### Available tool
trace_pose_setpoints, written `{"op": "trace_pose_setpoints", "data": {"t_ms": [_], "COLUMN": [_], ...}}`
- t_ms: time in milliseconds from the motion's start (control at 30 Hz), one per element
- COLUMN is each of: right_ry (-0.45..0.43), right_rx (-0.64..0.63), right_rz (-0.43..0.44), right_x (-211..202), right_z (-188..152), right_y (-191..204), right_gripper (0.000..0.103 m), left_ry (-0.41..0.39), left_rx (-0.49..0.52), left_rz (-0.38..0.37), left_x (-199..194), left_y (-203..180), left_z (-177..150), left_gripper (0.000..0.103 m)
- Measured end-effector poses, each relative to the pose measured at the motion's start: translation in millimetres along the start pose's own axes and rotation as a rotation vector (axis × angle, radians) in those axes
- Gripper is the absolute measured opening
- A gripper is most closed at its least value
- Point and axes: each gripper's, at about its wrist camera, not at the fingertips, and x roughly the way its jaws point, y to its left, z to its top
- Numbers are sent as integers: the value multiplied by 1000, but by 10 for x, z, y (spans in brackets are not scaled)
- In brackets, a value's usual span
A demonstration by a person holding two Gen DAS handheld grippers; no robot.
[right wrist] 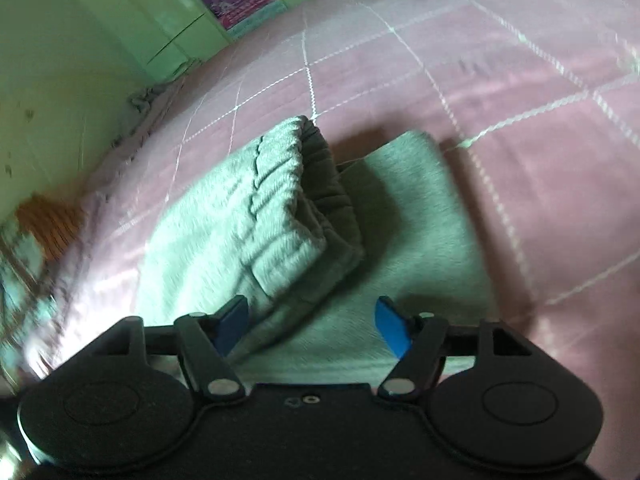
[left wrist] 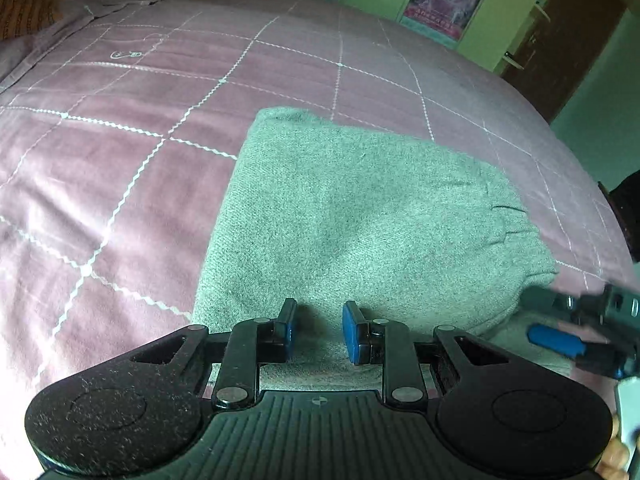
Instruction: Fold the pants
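Since our right gripper (right wrist: 314, 330) hangs released over the elastic waistband (right wrist: 304, 200) atop the folded pants (left wrist: 360, 220) on the bedspread (left wrist: 120, 140), and our left gripper (left wrist: 319, 330) grasps nothing, we risk that loose top layer springing open.

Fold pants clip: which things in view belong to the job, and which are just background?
Job:
- pants, folded, gathered waistband on top
- left gripper, over the near edge
- right gripper, jaws apart
- bedspread, the folding surface

Background:
- posters
- green cupboards
- door

Your pants (left wrist: 360, 220) sit folded on the bed (left wrist: 120, 140), waistband layer on top. Posters (left wrist: 440, 4) hang behind, door (left wrist: 560, 40) off right.
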Motion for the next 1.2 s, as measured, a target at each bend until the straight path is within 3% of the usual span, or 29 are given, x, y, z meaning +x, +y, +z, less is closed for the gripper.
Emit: {"op": "trace_pose_setpoints", "data": {"t_ms": [100, 167, 300, 433, 567, 700, 900, 1033, 1133, 1200], "right_ry": [5, 3, -4, -40, -105, -143, -189, -150, -33, -31], "right_rx": [46, 48, 76, 31, -61, -134, -157, -95, 3, 48], "right_rz": [29, 34, 1, -29, -26, 5, 5, -37, -82, -43], "right_x": [103, 189, 379, 416, 239, -5, -323, -342, -113, -115], "right_z": [64, 108, 149, 128, 93, 112, 178, 201, 128, 86], "right_y": [25, 59, 45, 143, 358, 504, 413, 67, -252, -355], "right_gripper": [78, 71, 68, 49, 42, 41, 41, 42, 50, 54], "left_ry": [-4, -2, 1, -5, -19, -51, -49, -5, -13, -9], "left_rx": [-16, -40, -43, -36, -4, 47, 67, 80, 120, 117], "left_rz": [-20, -39, -47, -37, -12, 21, -24, -16, 7, 3], "left_x": [36, 46, 126, 117, 74, -20, -98, 49, 44, 42], "left_y": [62, 113, 142, 120, 66, -68, -255, -332, -402, -388], "left_z": [-5, 1, 26, 17, 17, 13, -5, -105, -131, -112], "left_gripper": [25, 25, 25, 25, 25, 25, 25, 25, 26, 26]}}
